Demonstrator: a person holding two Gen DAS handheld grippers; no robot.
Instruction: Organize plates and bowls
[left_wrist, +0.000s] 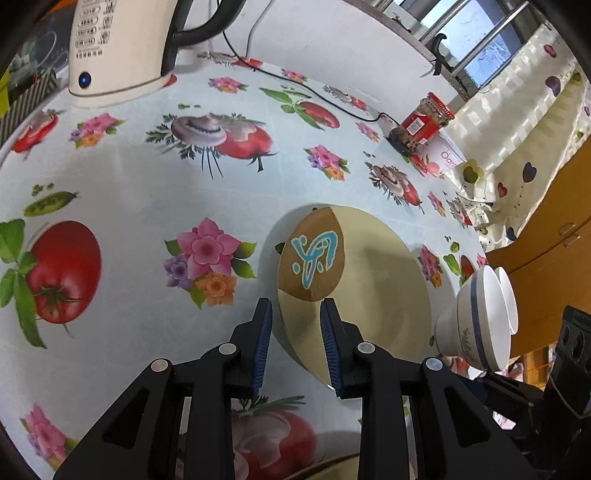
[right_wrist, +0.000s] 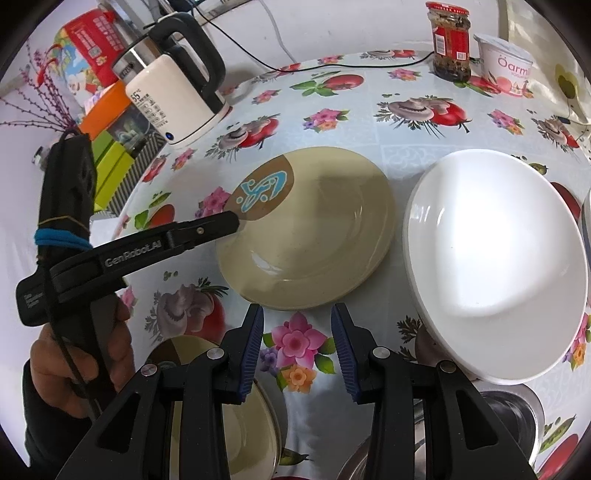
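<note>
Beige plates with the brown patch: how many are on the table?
2. One beige plate lies mid-table, left of the white bowl, with the left hand-held gripper at its rim. A second beige plate sits at the near edge, partly hidden. Others may be out of view.

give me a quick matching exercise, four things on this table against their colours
Things:
1. plate under the left gripper
2. large bowl
3. kettle
4. jar

Colours:
a. plain white, glossy
b. red lid and label, dark contents
c. beige with a brown patch and blue motif
d. cream body, black handle

Pairs: 1-c, 2-a, 3-d, 4-b
</note>
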